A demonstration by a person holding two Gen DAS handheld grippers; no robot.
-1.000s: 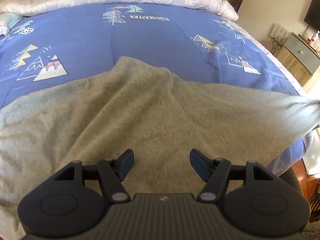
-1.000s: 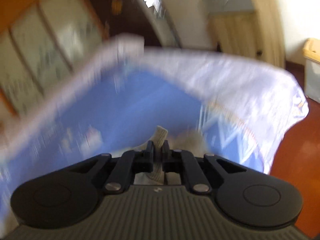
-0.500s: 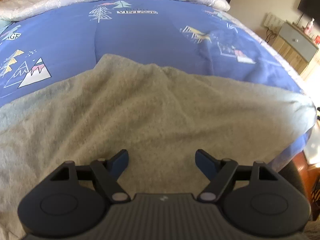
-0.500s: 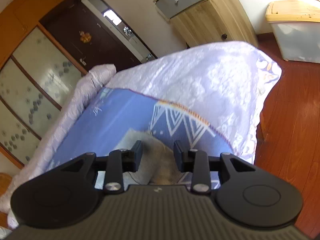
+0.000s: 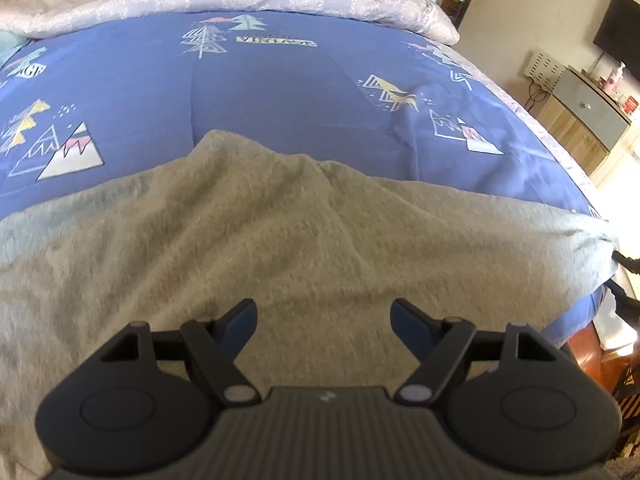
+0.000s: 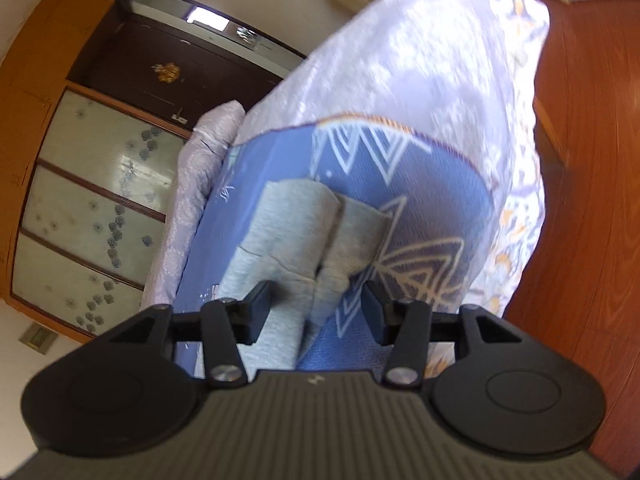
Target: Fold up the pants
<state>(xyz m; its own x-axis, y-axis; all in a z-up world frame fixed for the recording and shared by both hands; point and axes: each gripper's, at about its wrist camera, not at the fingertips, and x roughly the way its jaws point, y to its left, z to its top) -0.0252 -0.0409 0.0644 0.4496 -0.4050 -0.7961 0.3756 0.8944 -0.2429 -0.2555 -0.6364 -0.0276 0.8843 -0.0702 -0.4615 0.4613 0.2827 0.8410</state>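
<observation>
Two black ribbed-bodied grippers, left gripper (image 5: 323,320) with apparently dark blue pads, right gripper (image 6: 316,307) silver-screwed.

Pants, left end: the grey fleece pants (image 5: 280,240) run out past the left and bottom edges of the left wrist view, so that end is unseen.
Pants, near part: the left gripper's (image 5: 323,314) dark body covers the cloth closest to the bed's near edge.
Pants, right wrist view: the hems (image 6: 320,216) are blurred; the right gripper (image 6: 316,308), its jaws opening, hides the cloth below its fingers (image 6: 256,308), and whether they touch it cannot be told.
Quilt: the blue patterned quilt (image 5: 280,92) is cut off at the left edge.
Cabinet top: small items on the grey-fronted wooden cabinet (image 5: 588,108) are too small to tell.
</observation>
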